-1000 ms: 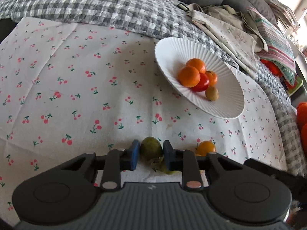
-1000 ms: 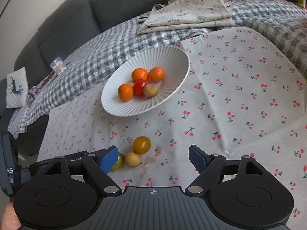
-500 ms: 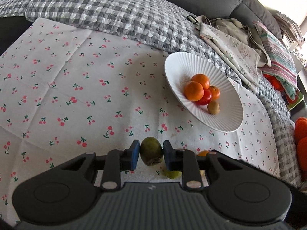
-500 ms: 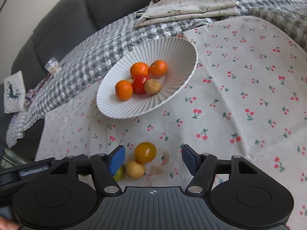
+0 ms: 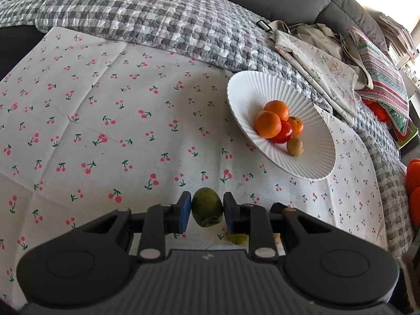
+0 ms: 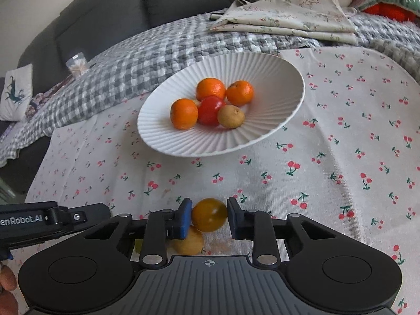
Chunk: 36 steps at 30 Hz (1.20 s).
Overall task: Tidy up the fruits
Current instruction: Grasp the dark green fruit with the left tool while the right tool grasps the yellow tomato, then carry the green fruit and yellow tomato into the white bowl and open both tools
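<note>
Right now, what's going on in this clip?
A person is clearing fruit off a cherry-print cloth with two handheld grippers. The left gripper holds a green fruit. The right gripper has just closed on a yellow-orange fruit. The white ribbed bowl already holds five pieces.

Grey sofa [image 6: 105, 13] (checked quilt [image 5: 157, 13] over it) in daylight.

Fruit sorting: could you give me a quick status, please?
Left gripper shut on green fruit. Right gripper shut on yellow tomato. Path to bowl clear.
</note>
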Available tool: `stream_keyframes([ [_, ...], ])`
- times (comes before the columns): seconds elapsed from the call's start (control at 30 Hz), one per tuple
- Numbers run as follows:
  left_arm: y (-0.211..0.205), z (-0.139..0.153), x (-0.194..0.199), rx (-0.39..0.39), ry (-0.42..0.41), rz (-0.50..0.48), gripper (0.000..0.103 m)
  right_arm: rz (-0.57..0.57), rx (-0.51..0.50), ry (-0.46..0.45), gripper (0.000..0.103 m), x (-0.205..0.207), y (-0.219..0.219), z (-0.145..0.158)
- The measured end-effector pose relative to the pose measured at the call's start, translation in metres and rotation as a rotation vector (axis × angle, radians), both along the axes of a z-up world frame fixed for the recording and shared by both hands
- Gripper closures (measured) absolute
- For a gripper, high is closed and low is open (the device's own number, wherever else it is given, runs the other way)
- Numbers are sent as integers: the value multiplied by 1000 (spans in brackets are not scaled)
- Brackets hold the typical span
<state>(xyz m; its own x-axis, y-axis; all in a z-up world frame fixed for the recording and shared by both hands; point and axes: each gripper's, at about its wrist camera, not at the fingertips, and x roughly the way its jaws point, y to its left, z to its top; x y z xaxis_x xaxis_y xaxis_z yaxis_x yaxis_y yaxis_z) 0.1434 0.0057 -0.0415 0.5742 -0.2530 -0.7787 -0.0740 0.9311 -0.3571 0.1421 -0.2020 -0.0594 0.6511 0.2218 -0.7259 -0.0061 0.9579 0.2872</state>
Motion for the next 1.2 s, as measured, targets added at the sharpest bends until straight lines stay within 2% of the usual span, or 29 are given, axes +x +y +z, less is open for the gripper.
stream_keyframes([
  [0.73, -2, 13, -2, -5, -46, -16, 78, -8, 131, -47, 76, -22, -25, 40],
  [1.2, -21, 25, 3, 2, -111, -88, 78, -52, 169, -113, 76, -31, -60, 65],
])
